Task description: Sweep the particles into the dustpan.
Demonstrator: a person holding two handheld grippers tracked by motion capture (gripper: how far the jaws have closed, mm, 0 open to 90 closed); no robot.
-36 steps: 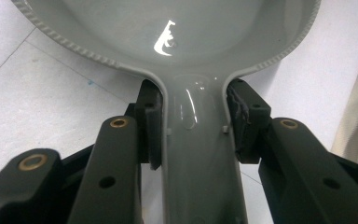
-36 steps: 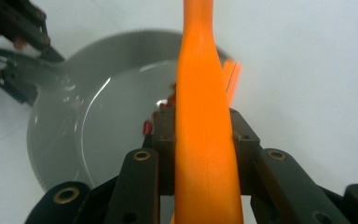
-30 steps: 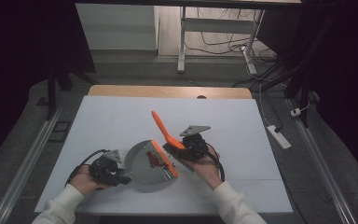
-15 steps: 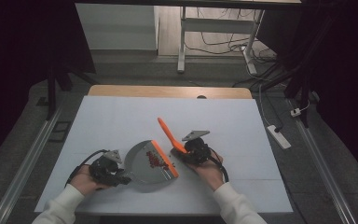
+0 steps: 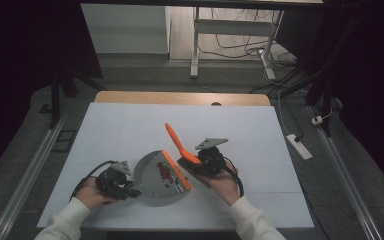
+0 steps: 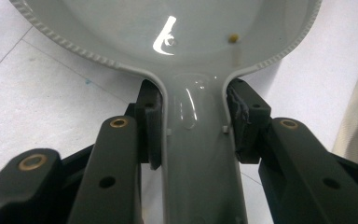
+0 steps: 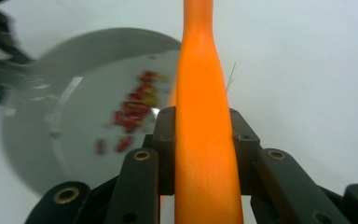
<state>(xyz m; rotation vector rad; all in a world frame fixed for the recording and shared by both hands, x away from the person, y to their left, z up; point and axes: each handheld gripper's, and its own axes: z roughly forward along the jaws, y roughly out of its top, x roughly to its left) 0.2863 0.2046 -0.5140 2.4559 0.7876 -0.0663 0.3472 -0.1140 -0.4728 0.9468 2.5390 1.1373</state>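
Pinching one grey dustpan [image 5: 156, 176] handle, left gripper [image 5: 130, 190]; right gripper [image 5: 192, 167] clamps one orange brush [image 5: 177, 142].

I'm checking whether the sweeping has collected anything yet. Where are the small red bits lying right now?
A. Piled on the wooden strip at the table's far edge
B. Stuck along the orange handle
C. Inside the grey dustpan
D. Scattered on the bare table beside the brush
C: the red bits lie on the inner surface of the grey dustpan, next to its orange-edged lip; the right gripper view shows them there too.
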